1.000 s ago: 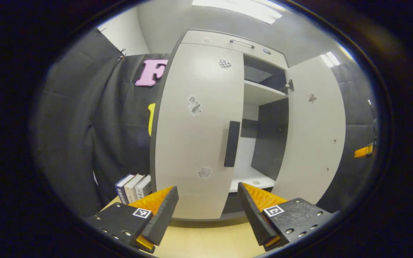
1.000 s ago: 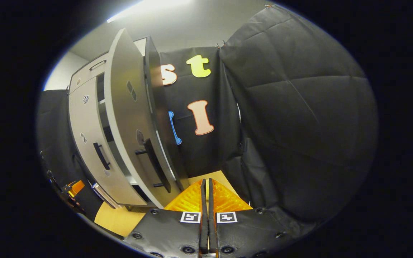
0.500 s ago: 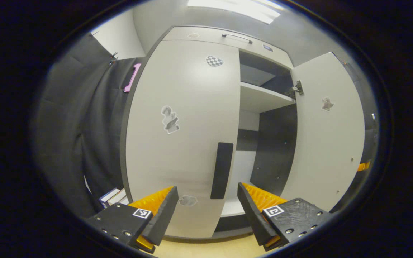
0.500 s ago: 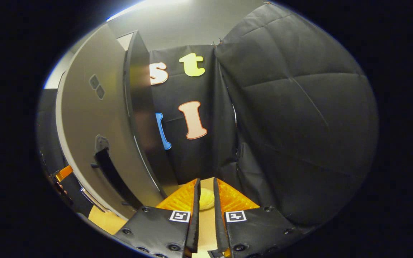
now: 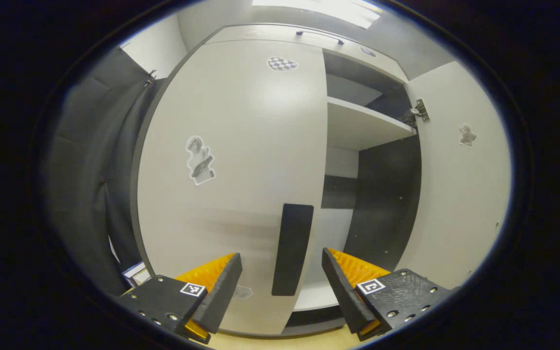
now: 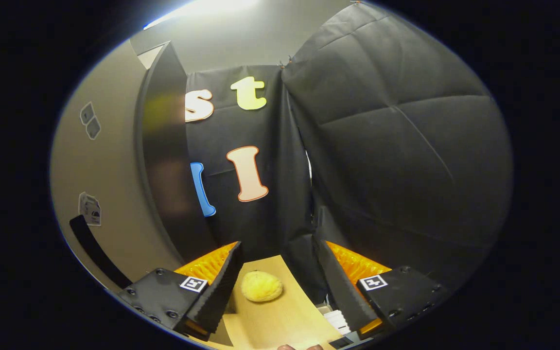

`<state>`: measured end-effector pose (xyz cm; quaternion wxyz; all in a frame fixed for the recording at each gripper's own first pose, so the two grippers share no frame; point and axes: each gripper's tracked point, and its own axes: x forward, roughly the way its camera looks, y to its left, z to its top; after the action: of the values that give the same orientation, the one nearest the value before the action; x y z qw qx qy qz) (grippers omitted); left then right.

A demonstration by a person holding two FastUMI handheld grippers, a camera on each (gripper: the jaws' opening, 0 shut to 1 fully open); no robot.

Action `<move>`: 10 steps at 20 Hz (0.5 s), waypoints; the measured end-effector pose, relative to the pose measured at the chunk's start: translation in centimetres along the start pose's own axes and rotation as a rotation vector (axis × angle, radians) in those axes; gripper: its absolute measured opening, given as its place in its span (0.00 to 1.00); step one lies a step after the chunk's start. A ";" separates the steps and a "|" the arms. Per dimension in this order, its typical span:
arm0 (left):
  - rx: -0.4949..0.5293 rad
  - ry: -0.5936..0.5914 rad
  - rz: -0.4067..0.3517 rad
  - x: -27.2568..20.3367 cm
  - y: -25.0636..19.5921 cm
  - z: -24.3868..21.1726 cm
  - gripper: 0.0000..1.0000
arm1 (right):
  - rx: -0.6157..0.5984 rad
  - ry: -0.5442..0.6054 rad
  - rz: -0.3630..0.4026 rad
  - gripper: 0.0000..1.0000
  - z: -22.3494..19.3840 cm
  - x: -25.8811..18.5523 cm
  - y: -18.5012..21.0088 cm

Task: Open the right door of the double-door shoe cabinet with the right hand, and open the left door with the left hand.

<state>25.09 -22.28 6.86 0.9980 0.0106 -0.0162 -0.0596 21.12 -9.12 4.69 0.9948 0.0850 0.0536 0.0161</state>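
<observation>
The left gripper (image 5: 280, 279) hangs right in front of the shoe cabinet (image 5: 280, 36), fingers spread wide, and the dark vertical handle (image 5: 292, 249) of the left door (image 5: 241, 160) stands between the two fingers in the left gripper view, though neither finger touches it and whether the handle is level with the tips or farther back cannot be told. That left door sits closed, flat across the cabinet front, with a checkered sticker (image 5: 282, 63) near its top and a figure sticker (image 5: 200, 160) on its left half. Over on the other side, the right door (image 5: 460, 175) stands swung open, its pale inner face showing a small sticker (image 5: 466, 134) and a metal hinge (image 5: 416, 113) at its upper inner edge. Between the doors the cabinet's inside lies exposed: a white shelf (image 5: 362, 129) up high and a dark side panel (image 5: 382, 204) below it. Switch to the right gripper view and the right gripper (image 6: 277, 287) is spread open too, gripping nothing, hovering above a light wooden tabletop (image 6: 280, 323) where a small yellow lumpy object (image 6: 261, 286) lies between its fingers. To its left rises the outer face of the right door (image 6: 114, 194), its dark handle (image 6: 95, 250) running diagonally low down, clear of the fingers, with two stickers (image 6: 90, 209) on the panel.
</observation>
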 end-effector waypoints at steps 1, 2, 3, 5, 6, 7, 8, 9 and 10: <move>0.003 -0.002 0.006 0.5 0.0 0.0 0.96 | -0.001 0.001 -0.001 0.92 0.0 0.3 -0.1; 0.008 -0.006 0.025 0.8 0.2 0.2 0.94 | 0.001 0.002 -0.002 0.92 0.0 0.7 -0.3; 0.008 -0.005 0.024 1.0 0.2 0.3 0.73 | 0.006 0.004 0.001 0.92 -0.2 1.3 -0.3; 0.013 -0.009 0.035 1.3 0.3 0.4 0.70 | 0.018 0.017 0.005 0.98 -0.5 2.2 -0.6; 0.024 -0.008 0.052 1.4 0.6 0.6 0.70 | 0.021 0.022 0.007 0.98 -0.6 2.8 -0.6; 0.027 -0.005 0.054 1.5 0.5 0.6 0.61 | 0.021 0.026 0.008 0.98 -0.8 3.3 -0.7; 0.032 0.002 0.060 1.6 0.5 0.5 0.59 | 0.017 0.027 0.004 0.98 -0.8 3.9 -0.9; 0.040 0.009 0.062 1.8 0.5 0.3 0.59 | 0.011 0.032 0.000 0.98 -1.0 4.5 -1.1; 0.044 0.012 0.053 2.0 0.3 0.2 0.58 | 0.008 0.037 0.002 1.00 -1.2 5.0 -1.2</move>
<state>27.05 -22.27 7.12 0.9989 0.0326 -0.0116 -0.0328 26.02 -9.87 2.83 0.9933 0.0889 0.0721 0.0184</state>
